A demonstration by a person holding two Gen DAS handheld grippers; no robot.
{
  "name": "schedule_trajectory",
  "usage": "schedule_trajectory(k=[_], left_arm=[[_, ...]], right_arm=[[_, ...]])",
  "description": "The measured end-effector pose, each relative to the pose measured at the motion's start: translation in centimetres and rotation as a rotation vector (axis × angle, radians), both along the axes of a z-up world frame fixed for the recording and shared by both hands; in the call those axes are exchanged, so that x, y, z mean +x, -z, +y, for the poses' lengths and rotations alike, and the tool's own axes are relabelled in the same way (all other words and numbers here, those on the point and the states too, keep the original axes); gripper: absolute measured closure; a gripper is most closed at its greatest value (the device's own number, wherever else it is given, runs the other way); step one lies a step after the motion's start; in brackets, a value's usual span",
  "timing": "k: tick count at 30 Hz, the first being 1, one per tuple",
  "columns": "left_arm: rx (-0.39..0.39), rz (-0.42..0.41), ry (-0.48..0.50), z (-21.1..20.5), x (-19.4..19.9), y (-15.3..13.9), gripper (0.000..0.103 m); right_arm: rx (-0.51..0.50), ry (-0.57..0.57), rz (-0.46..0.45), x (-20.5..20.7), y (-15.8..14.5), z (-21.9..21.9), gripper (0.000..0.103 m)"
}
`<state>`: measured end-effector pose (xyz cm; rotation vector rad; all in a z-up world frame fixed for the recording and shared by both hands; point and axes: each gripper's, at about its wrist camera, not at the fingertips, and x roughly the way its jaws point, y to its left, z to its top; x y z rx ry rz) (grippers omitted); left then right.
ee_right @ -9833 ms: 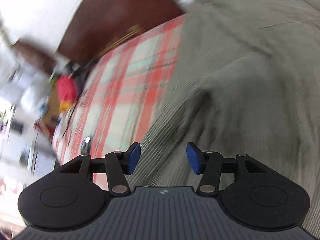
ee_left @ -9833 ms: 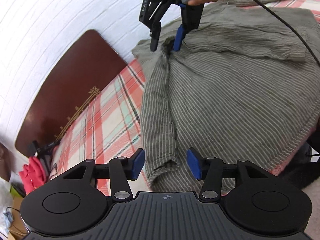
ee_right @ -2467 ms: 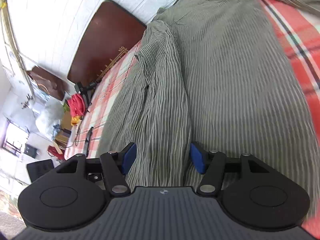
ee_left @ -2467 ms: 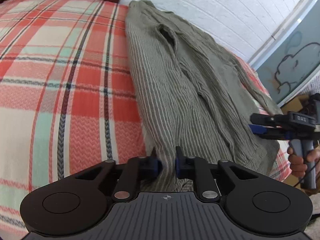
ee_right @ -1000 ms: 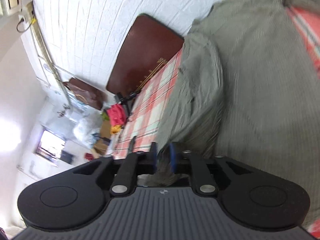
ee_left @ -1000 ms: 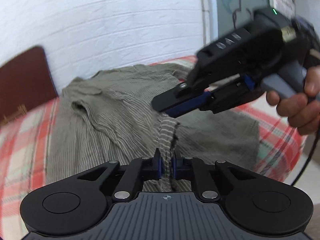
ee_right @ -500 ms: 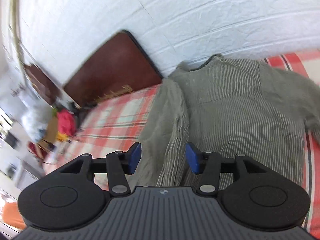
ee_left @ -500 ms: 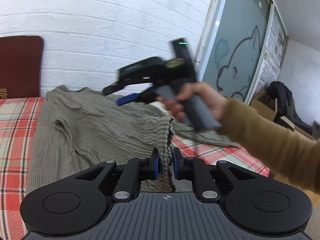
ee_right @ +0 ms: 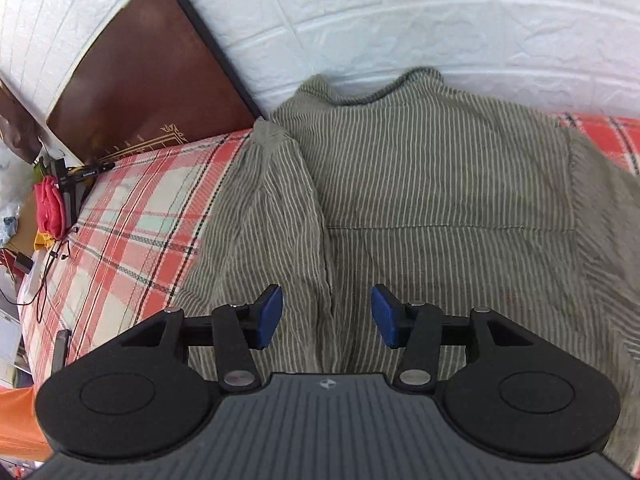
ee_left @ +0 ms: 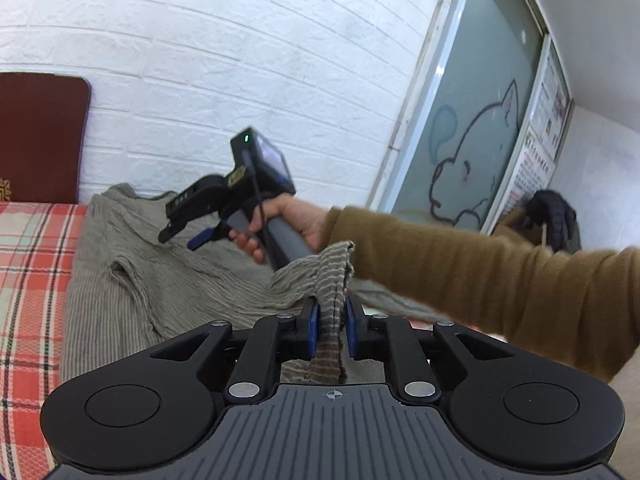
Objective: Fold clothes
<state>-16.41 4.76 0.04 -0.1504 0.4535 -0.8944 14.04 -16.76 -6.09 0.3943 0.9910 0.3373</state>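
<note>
A grey-green striped shirt [ee_right: 432, 184] lies spread on a red plaid bed, collar toward the white brick wall. My left gripper [ee_left: 331, 322] is shut on a bunched edge of the shirt [ee_left: 330, 276] and holds it lifted above the bed. My right gripper [ee_right: 327, 316] is open and empty, hovering over the shirt's left side next to a folded-in sleeve [ee_right: 276, 200]. In the left wrist view the right gripper [ee_left: 192, 238] is held out over the shirt [ee_left: 152, 280], jaws apart.
The plaid bedspread [ee_right: 132, 216] lies bare left of the shirt. A dark brown headboard [ee_right: 140, 76] leans on the brick wall. Red cloth and cables [ee_right: 50, 204] sit beyond the bed's left edge. A frosted glass door [ee_left: 476, 140] stands at right.
My right gripper has moved farther over the shirt toward the collar, still open. My left gripper keeps its hold on the shirt edge and has lifted it slightly.
</note>
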Motion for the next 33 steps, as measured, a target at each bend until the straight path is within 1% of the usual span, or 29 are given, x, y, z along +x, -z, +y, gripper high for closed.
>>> schedule_trajectory(k=[1, 2, 3, 4, 5, 7, 10, 12, 14, 16, 17, 20, 22, 26, 28, 30, 32, 33], left_arm=[[-0.006, -0.010, -0.016, 0.2, -0.2, -0.4, 0.086], [-0.006, -0.027, -0.040, 0.5, -0.5, -0.8, 0.094], [-0.002, -0.048, -0.067, 0.7, -0.8, -1.2, 0.096], [0.000, -0.066, -0.097, 1.0, -1.0, -1.5, 0.096], [-0.002, -0.075, -0.120, 1.2, -1.2, -1.8, 0.097], [-0.013, -0.070, -0.142, 1.6, -1.1, -2.4, 0.097], [-0.056, -0.036, -0.131, 2.0, -0.5, -2.8, 0.097], [-0.104, -0.003, -0.113, 2.3, 0.2, -2.7, 0.097], [-0.162, 0.041, -0.104, 2.8, 1.1, -2.3, 0.097], [-0.220, 0.103, -0.111, 3.7, 2.1, -1.6, 0.097], [-0.241, 0.142, -0.127, 4.3, 2.6, -1.1, 0.097], [-0.274, 0.248, -0.193, 6.4, 3.5, 1.0, 0.097], [-0.274, 0.288, -0.252, 7.9, 3.3, 2.3, 0.097], [-0.251, 0.341, -0.365, 10.9, 2.3, 4.3, 0.096], [-0.231, 0.376, -0.392, 12.0, 2.0, 5.3, 0.096], [-0.206, 0.403, -0.411, 12.8, 1.7, 6.2, 0.096], [-0.183, 0.408, -0.413, 13.2, 1.3, 6.7, 0.095], [-0.171, 0.412, -0.411, 13.3, 1.2, 7.0, 0.092]], right_arm=[[0.011, -0.002, 0.010, 0.2, 0.4, 0.0, 0.049], [0.023, -0.003, 0.020, 0.5, 0.8, -0.1, 0.052], [0.038, -0.007, 0.032, 0.7, 1.2, -0.1, 0.074], [0.069, -0.022, 0.047, 0.8, 1.5, -0.1, 0.098], [0.075, -0.020, 0.044, 0.8, 1.5, -0.2, 0.099], [0.043, -0.009, 0.003, 0.7, 0.7, -0.3, 0.099], [0.028, 0.021, -0.028, 0.5, -1.0, -1.3, 0.099], [-0.022, 0.044, -0.056, 0.6, -2.7, -1.8, 0.099], [-0.072, 0.060, -0.075, 0.8, -4.3, -1.8, 0.099], [-0.145, 0.051, -0.101, 1.0, -5.8, -0.9, 0.099], [-0.194, 0.033, -0.113, 1.2, -6.2, 0.1, 0.099], [-0.337, -0.035, -0.125, 2.3, -6.4, 4.2, 0.099], [-0.381, -0.082, -0.113, 3.3, -5.4, 7.1, 0.099], [-0.431, -0.159, -0.078, 4.6, -3.0, 12.2, 0.099], [-0.459, -0.196, -0.068, 4.9, -1.9, 14.3, 0.098], [-0.500, -0.228, -0.072, 4.6, -1.4, 16.1, 0.094], [-0.526, -0.258, -0.080, 4.4, -1.0, 17.5, 0.094], [-0.519, -0.270, -0.085, 4.3, -1.0, 17.8, 0.094]])
